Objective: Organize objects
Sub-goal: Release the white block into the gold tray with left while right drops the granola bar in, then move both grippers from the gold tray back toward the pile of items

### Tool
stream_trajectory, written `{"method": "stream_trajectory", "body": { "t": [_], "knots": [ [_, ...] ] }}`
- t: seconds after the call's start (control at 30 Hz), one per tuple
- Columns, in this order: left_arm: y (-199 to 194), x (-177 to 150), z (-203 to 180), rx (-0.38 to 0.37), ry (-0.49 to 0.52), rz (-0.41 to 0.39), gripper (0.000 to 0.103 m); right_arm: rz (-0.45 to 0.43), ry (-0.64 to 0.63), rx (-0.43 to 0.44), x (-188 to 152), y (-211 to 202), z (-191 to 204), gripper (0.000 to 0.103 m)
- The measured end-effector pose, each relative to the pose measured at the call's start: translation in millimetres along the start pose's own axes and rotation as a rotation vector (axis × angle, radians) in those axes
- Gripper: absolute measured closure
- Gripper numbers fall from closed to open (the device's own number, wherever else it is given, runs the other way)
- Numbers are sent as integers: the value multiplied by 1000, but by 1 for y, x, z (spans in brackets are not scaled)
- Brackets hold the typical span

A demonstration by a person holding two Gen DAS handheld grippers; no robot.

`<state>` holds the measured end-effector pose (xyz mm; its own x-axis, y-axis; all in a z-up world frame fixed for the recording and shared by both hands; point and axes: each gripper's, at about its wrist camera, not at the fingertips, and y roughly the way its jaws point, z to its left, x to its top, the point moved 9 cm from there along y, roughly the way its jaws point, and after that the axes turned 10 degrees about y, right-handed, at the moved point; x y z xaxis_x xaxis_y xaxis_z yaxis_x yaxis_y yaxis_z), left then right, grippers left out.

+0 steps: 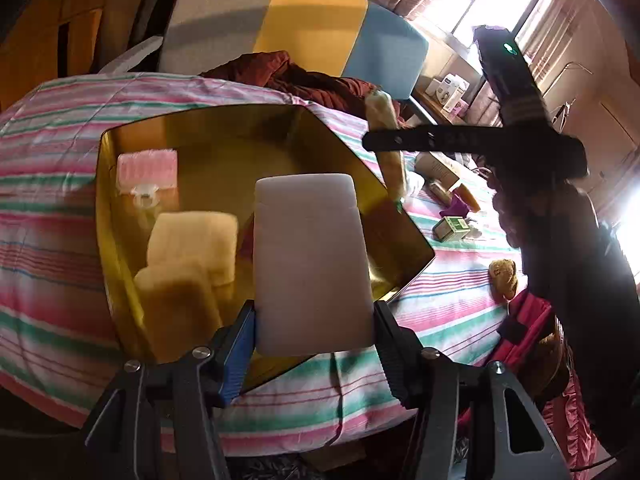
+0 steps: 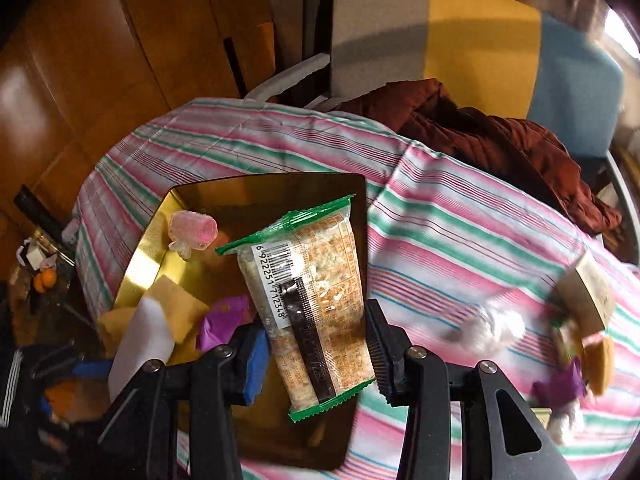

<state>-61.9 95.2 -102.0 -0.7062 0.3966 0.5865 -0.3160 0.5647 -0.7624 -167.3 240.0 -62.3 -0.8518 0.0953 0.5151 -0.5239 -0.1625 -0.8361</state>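
My left gripper is shut on a white foam block that hangs over the gold tray. In the tray lie two yellow sponges and a pink roll with a clear clip. My right gripper is shut on a green-edged snack pack, held above the same tray. In the right wrist view the white block shows at the lower left, beside the sponges, the pink roll and a purple wrapper.
The tray rests on a striped bedspread. A maroon jacket lies in front of a grey, yellow and blue chair. A green box, a cardboard box and other small items are scattered to the right. A wooden wardrobe stands at the left.
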Motion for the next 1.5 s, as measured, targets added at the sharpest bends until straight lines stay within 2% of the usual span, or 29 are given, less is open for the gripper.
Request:
{"method": "stream_trajectory", "body": {
  "t": [0.1,0.27,0.33,0.4,0.6,0.67,0.73,0.83,1.0,1.17,1.27,1.33,1.43,1.5],
  "knots": [
    [3,-9,1,6,9,23,45,22,6,-19,7,16,9,59],
    [0,-16,6,20,13,27,44,32,31,7,23,30,29,57],
    [-5,-16,9,19,11,15,43,20,66,64,27,30,37,43],
    [-7,-16,10,12,13,12,40,11,85,96,26,29,44,35],
    [-13,-10,14,14,-9,-11,40,12,93,101,9,25,46,33],
    [-18,-5,14,21,-14,-33,40,2,92,87,0,21,43,31],
    [-22,-1,16,34,-21,-48,40,-19,85,68,-10,15,41,22],
    [-26,5,22,84,-40,-72,40,-75,67,18,-21,3,39,13],
    [-42,13,38,265,-54,-129,40,-210,40,-116,-30,-19,33,0],
    [-62,20,48,445,-30,-194,40,-271,76,-178,-38,-28,23,0],
    [-66,21,54,530,-22,-192,40,-292,122,-153,-47,-32,16,0],
    [-66,18,57,553,-29,-185,40,-307,132,-144,-52,-35,15,1],
    [-64,16,57,539,-47,-186,40,-344,102,-142,-60,-43,20,1],
    [-63,14,57,551,-48,-178,40,-362,71,-171,-65,-46,25,1]
  ]
}}
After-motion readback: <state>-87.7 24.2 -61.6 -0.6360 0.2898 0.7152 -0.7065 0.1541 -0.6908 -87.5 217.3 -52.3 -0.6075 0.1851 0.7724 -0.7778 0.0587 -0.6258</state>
